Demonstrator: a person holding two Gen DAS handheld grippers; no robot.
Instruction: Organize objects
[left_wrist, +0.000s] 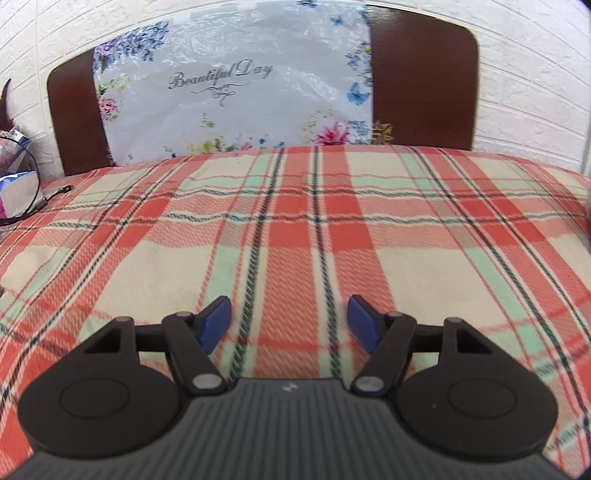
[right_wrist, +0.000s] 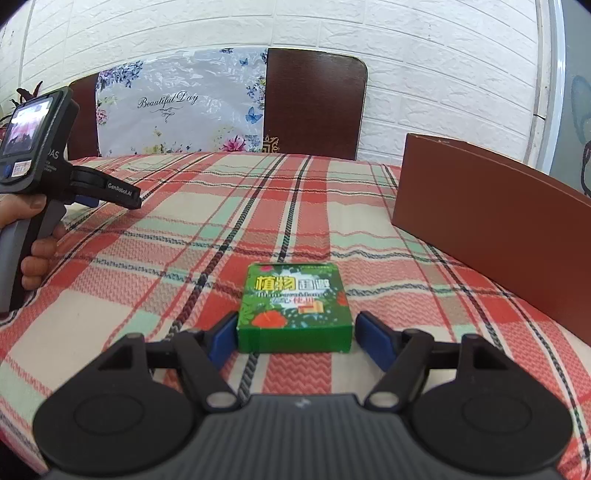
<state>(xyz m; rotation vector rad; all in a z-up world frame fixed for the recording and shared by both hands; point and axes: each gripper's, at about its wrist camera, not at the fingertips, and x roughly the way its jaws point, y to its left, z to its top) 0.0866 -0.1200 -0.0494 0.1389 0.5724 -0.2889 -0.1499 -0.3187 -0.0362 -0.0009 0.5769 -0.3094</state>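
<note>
My right tongs (right_wrist: 295, 338) are spread wide with a small green box (right_wrist: 294, 306) between their blue pads. The box lies flat on the plaid-covered surface (right_wrist: 147, 295). The left pad looks to be at the box's edge and the right one just beside it, so I judge the grasp is not yet made. A long brown box (right_wrist: 491, 236) stands near, to the right; whether it is the box's destination I cannot tell.

My left tongs (left_wrist: 289, 319) are also spread wide and hold nothing, hovering over bare plaid cloth. As I judge it, the task is at an early stage: nothing is gripped or visibly sorted.

Writing: the green box bears large yellow Chinese characters, "植物", with smaller blurred text. A floral plastic sheet (right_wrist: 177, 107) over a chair back (right_wrist: 314, 103) reads "Beautiful Day". The left gripper body reads "GenRobot.AI".
</note>
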